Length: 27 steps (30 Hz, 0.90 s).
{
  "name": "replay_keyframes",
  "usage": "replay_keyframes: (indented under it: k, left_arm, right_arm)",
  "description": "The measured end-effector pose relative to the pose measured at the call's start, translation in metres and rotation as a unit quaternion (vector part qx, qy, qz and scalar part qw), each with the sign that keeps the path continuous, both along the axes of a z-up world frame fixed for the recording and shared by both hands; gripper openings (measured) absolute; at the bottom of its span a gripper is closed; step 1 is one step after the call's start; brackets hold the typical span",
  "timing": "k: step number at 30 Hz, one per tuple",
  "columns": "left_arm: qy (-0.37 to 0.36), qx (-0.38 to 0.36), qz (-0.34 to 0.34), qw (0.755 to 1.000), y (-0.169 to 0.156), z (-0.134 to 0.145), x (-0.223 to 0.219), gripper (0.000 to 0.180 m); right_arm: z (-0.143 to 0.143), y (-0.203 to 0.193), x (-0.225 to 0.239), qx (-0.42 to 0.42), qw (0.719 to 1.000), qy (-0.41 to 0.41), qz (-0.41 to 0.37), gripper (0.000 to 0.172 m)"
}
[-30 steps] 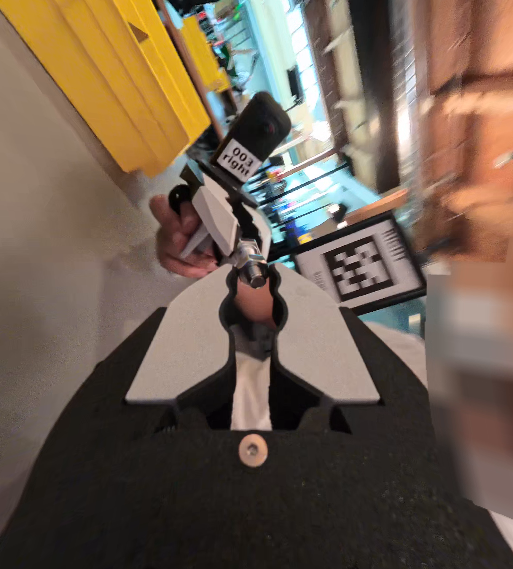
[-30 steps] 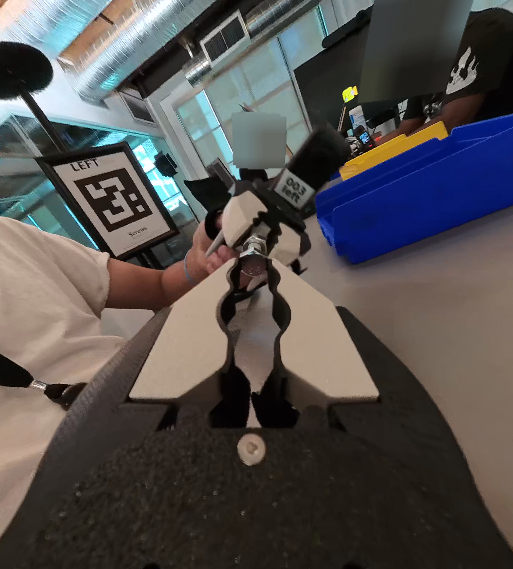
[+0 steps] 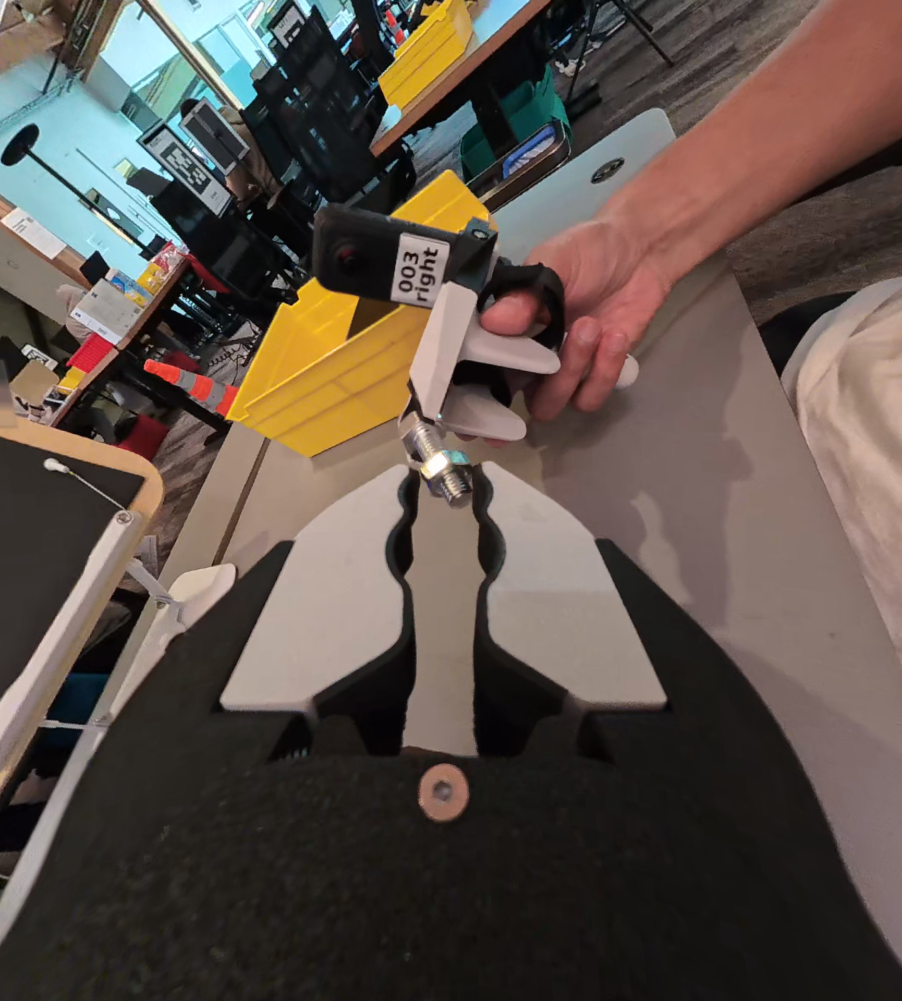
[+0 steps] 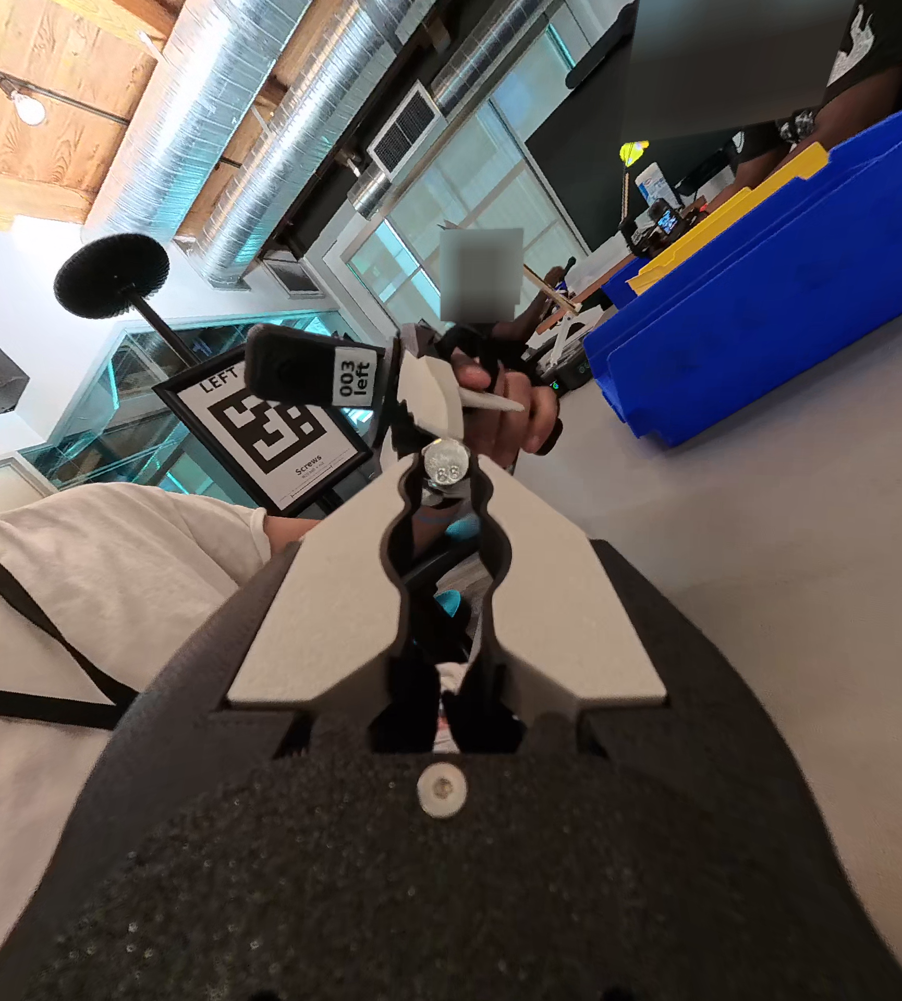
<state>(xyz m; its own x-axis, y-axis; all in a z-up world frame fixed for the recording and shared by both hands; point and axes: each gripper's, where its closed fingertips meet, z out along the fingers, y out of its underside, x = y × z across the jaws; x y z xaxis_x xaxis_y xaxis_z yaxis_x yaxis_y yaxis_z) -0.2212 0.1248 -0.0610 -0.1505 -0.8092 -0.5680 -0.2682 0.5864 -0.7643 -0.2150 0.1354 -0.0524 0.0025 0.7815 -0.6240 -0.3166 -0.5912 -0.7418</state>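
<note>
1. Right gripper (image 4: 446,468): fingers clamped on the hex head of a silver bolt (image 3: 427,441). The head sits right at the fingertips, and both pads look pressed on it.
2. The bolt is in the air above the grey counter (image 3: 654,541), between the two grippers, with its threaded end pointing at the left gripper. It touches nothing else.
3. Left gripper (image 3: 443,482): fingers drawn in narrow on the silver nut (image 3: 440,465) sitting partway down the thread. The grip is at the very tips only, and the pads appear to meet the nut's flats.
4. Why held this way (my read): gripping the head leaves the whole thread free. The two grippers face each other along the bolt's line, so each clamps one part without fouling the other.
5. A hand (image 3: 589,325) squeezes the right gripper's handle, near the counter surface.
6. Around it:
   - A yellow bin (image 3: 329,368) sits on the counter just behind the right gripper.
   - A blue bin (image 4: 763,325) stands well apart on the far side.
   - A framed marker sign (image 4: 270,433) is behind the left gripper.
</note>
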Motion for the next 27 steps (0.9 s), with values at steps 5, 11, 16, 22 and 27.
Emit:
replay_keyframes:
  k: [5,11,16,22,27]
  left_arm:
    - [-0.003,-0.032,0.044,0.999,0.014,0.000,0.001,0.024]
    - [-0.018,-0.049,0.064,0.997,0.020,0.008,-0.001,0.025]
    - [-0.017,-0.034,0.074,0.997,0.022,0.008,-0.001,0.021]
    - [-0.005,0.004,0.047,0.999,0.012,0.007,-0.002,0.038]
    - [-0.009,0.008,0.040,0.999,0.010,0.009,-0.003,0.032]
  right_arm:
    - [0.004,0.005,0.003,-0.020,0.999,0.025,-0.015,0.017]
    - [0.006,0.002,0.001,-0.036,0.998,0.047,0.004,0.017]
    - [0.005,0.003,0.000,-0.048,0.998,0.051,0.008,0.017]
    - [0.003,0.007,-0.002,-0.122,0.987,0.099,0.029,0.016]
    - [0.000,0.001,-0.010,-0.132,0.986,0.092,0.053,0.016]
